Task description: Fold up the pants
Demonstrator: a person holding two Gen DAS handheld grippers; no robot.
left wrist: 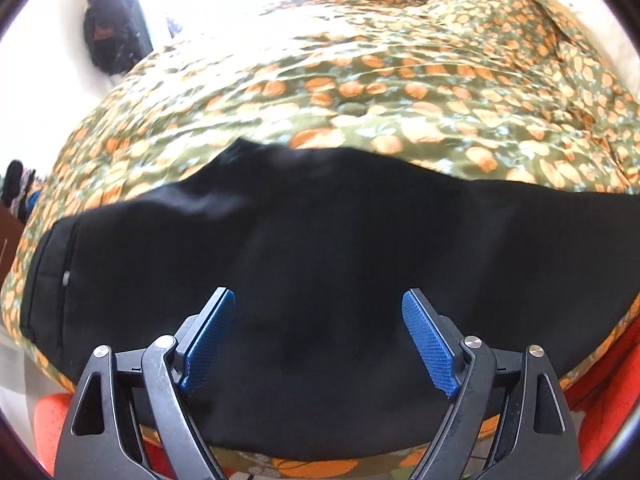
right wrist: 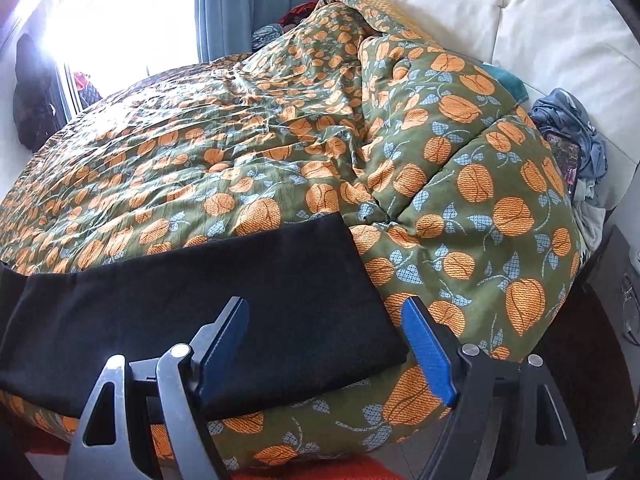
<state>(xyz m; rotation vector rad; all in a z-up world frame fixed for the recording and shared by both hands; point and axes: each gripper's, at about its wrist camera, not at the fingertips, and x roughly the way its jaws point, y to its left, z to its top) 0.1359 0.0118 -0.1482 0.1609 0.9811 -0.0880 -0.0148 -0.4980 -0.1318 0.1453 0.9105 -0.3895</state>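
Observation:
Black pants (left wrist: pixel 320 240) lie flat across the near edge of a bed covered by an orange-and-green floral quilt (left wrist: pixel 360 92). In the left wrist view the waistband end is at the left and the legs run off to the right. My left gripper (left wrist: pixel 318 300) is open and empty, hovering over the middle of the pants. In the right wrist view the leg-hem end of the pants (right wrist: pixel 240 300) lies on the quilt (right wrist: pixel 460 200). My right gripper (right wrist: pixel 324 312) is open and empty, its fingers straddling the hem corner from above.
A cream headboard (right wrist: pixel 500 12) and a pile of grey clothes (right wrist: pixel 576 132) are at the right. The quilt is bunched into a hump (right wrist: pixel 380 40) at the far side. A bright window and blue curtains (right wrist: pixel 240 0) are behind. Orange fabric (left wrist: pixel 48 420) shows below the bed edge.

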